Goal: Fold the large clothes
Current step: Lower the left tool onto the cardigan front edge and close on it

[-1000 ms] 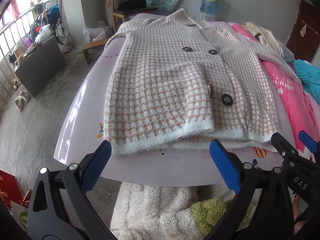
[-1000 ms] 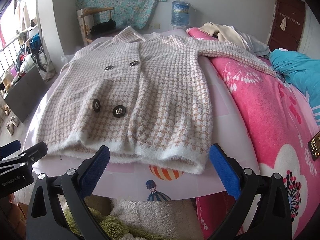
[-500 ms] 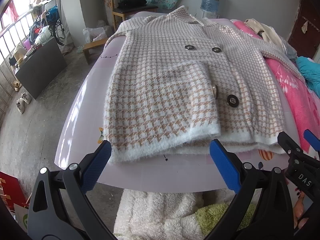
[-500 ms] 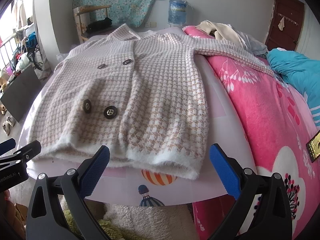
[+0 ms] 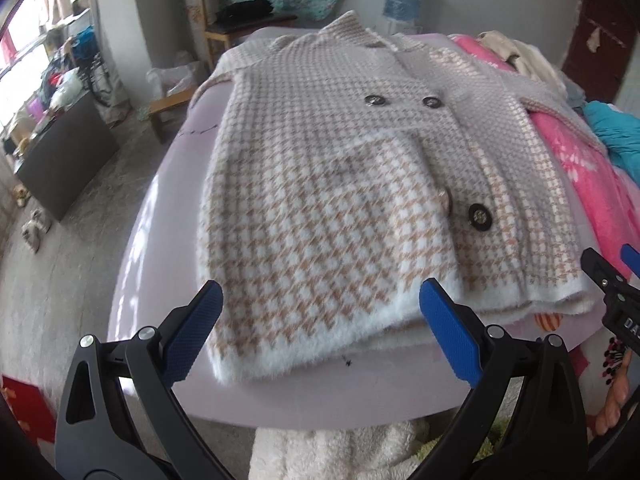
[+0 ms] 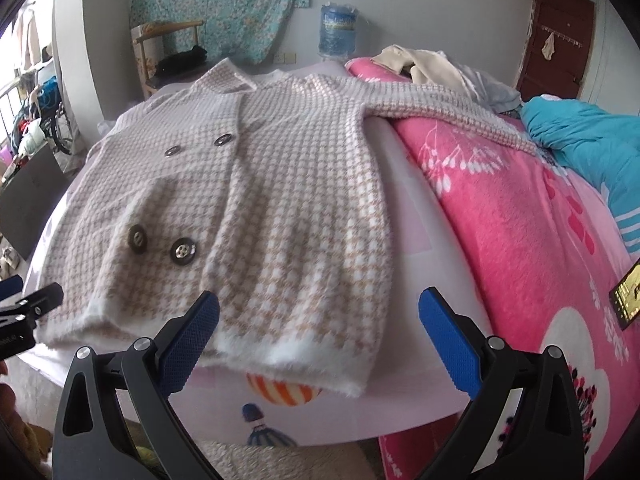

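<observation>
Checked coat (image 5: 332,184) lies flat, front up, centre frame on the bed (image 5: 168,200), fluffy white hem (image 6: 304,354) nearest me. One sleeve (image 6: 448,108) runs out to upper right over the pink blanket (image 6: 520,220). I judge it is spread this way so the hem corners can be picked up for a first fold. Left tool (image 5: 320,328) gapes wide, empty, hanging just short of the hem; right tool (image 6: 320,328) likewise wide and empty at the other corner. The far-side sleeve is hidden; collar blurred at top.
</observation>
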Motion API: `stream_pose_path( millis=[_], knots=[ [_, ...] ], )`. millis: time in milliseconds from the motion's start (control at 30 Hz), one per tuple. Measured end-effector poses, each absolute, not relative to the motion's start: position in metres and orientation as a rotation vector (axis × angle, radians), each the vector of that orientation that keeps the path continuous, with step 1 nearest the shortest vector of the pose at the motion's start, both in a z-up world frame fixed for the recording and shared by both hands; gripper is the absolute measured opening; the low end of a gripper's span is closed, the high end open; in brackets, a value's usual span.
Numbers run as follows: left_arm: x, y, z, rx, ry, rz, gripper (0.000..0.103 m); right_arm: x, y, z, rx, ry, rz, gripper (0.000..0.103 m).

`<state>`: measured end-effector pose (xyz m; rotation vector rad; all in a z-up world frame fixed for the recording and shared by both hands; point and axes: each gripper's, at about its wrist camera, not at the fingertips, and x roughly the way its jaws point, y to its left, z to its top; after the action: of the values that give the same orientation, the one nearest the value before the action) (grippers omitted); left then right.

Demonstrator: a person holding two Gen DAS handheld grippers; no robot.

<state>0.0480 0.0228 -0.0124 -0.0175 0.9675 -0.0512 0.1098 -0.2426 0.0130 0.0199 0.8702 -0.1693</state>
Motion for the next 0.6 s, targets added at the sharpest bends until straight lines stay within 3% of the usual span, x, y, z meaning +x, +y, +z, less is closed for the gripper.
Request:
stream_pose_path(
  millis=[367, 600],
  knots=[
    [0.055, 0.041, -0.017, -0.152, 0.93, -0.187, 0.095, 0.11, -0.277, 0.006, 0.053, 0.863, -0.103, 0.097],
    [0.054, 0.074, -0.019, -0.154, 0.897, -0.082, 0.095, 0.117, -0.308, -0.017, 0.136, 0.987, -0.089, 0.097]
  ],
)
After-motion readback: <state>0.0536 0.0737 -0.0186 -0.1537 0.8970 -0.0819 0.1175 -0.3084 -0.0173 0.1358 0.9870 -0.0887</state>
